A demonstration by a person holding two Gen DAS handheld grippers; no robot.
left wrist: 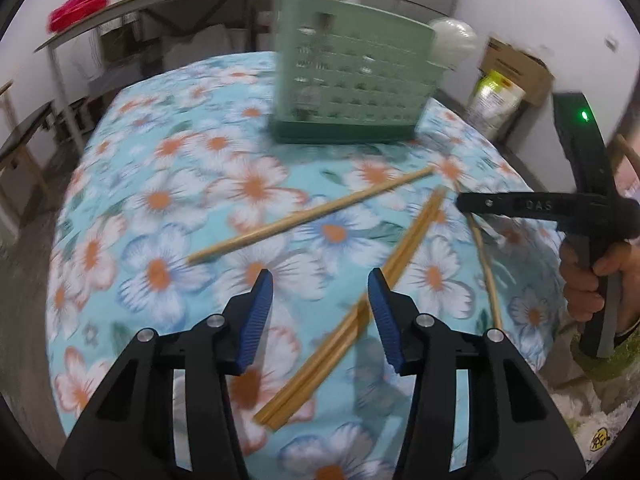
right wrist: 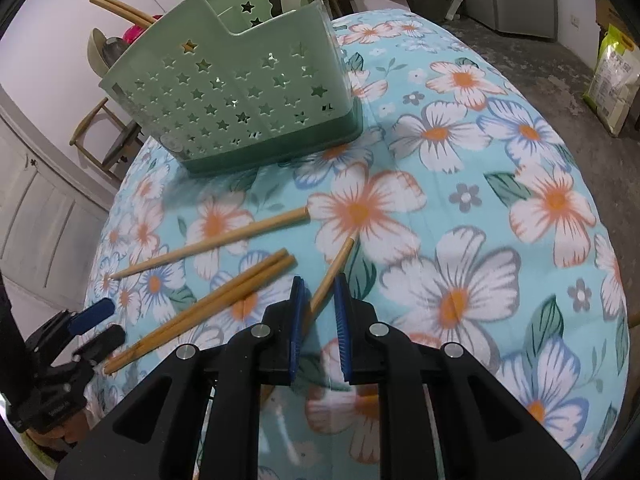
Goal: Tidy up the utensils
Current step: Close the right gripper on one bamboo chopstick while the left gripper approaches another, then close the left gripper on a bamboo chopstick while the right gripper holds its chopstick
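You see a floral tablecloth (right wrist: 460, 208) covering the table; beyond it, a yellow-green sack (right wrist: 612, 80) on the floor, a cardboard box (left wrist: 516, 68), a red bowl (left wrist: 78, 10) on a shelf, and a wooden chair (right wrist: 104, 132).

Left gripper (left wrist: 320, 280): black frame, ribbed blue pads, silver screws; right gripper (right wrist: 320, 284) alike.

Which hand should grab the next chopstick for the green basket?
Probably the right. A chopstick already lies between the narrow jaws of the right gripper, so it only needs to squeeze and lift. The left gripper has open jaws with nothing between them; the nearest pair lies beside them.
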